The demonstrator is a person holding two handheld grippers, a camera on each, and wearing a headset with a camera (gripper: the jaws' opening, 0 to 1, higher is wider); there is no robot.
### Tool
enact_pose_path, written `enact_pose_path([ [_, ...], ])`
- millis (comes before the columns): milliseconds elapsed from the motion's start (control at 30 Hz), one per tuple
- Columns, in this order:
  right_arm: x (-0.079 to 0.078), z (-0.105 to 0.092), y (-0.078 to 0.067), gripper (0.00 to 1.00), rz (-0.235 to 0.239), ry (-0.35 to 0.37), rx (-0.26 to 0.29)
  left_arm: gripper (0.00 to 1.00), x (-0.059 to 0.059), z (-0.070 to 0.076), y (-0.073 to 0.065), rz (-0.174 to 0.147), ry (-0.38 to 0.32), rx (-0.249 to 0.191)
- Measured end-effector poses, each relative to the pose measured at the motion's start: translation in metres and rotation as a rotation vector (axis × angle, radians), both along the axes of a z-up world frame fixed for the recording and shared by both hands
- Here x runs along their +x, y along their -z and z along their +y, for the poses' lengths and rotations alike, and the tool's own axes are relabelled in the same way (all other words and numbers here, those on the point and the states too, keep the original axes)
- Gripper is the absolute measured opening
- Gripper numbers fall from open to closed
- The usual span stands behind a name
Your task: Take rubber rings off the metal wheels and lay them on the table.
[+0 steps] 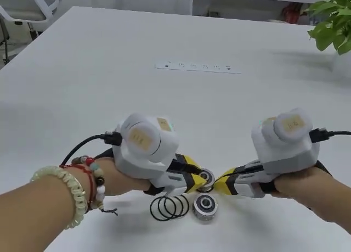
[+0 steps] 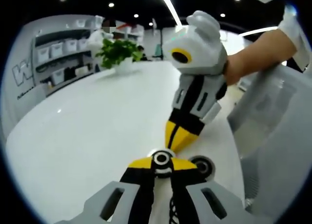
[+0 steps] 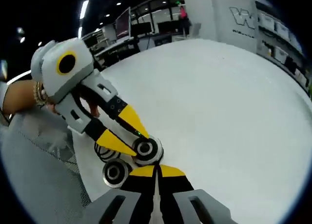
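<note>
Left claw [image 1: 196, 177], nearest, has both yellow-tipped jaws clamped on 1 metal wheel [image 3: 146, 149]. Right claw [image 3: 156, 170] meets that wheel from the opposite side, jaws pressed together to a point. Just beside the wheel, on its near side, a 2nd wheel [image 1: 205, 205] and 3 black rubber rings [image 1: 169, 207] lie on the white table [image 1: 164, 109].

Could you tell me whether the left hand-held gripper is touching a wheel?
Touching: in the right gripper view the left hand-held gripper clamps the wheel.
</note>
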State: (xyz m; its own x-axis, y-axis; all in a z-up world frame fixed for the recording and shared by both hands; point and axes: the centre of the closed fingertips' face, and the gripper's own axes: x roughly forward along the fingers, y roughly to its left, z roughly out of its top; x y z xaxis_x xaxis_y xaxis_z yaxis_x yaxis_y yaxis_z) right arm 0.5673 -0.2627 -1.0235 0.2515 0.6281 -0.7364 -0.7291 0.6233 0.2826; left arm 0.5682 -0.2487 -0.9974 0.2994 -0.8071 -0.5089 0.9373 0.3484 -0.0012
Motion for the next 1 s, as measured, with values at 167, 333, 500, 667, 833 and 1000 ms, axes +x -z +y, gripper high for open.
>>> enact_pose_path([
  [167,0.000,-0.002,0.000,0.00,0.065,0.091,0.036,0.13,0.000,0.001,0.000,-0.005,0.002,0.003],
  [333,-0.002,-0.001,-0.001,0.00,0.089,0.124,0.077,0.13,0.000,0.000,0.000,-0.010,0.004,0.003],
  [500,-0.001,-0.003,-0.003,0.00,0.089,0.126,0.095,0.13,0.000,0.000,0.000,-0.013,0.005,0.001],
  [667,-0.001,-0.003,-0.007,0.00,0.084,0.127,0.116,0.12,-0.002,0.000,0.000,-0.013,0.010,0.000],
  [833,-0.004,-0.002,-0.009,0.00,0.052,0.076,0.095,0.12,-0.004,-0.001,-0.001,-0.028,0.024,0.009],
  [1000,0.002,0.004,-0.023,0.00,0.056,0.121,0.193,0.12,-0.003,-0.001,-0.001,-0.034,0.024,0.013],
])
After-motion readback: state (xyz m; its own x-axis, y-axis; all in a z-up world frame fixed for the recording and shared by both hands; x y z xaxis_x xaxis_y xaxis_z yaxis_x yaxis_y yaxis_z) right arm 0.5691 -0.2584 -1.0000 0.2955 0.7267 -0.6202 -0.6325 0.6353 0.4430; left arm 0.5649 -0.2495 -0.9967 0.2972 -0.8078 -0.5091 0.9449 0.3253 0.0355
